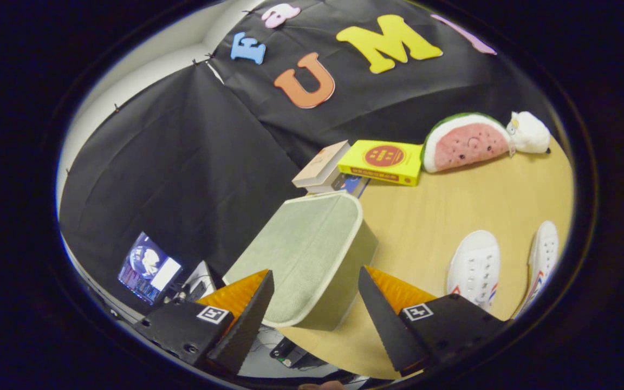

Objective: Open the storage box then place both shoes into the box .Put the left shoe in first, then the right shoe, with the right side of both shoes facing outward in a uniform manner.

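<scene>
A pale green fabric storage box [312,254] with a cream rim stands on the wooden table [453,195], its lid down. My gripper [316,276] is open, and the box's near end sits between and just ahead of the two fingers without either one touching it. Two white shoes with red and blue stripes lie on the table to the right of the box: one [474,269] beside the right finger, the other [543,260] farther right. Both point away from me.
Beyond the box lie stacked books [325,168] and a yellow book [385,161]. A watermelon-slice plush [463,142] and a white plush toy [528,132] sit at the table's far side. Left of the table, a lit screen [148,268] stands lower down.
</scene>
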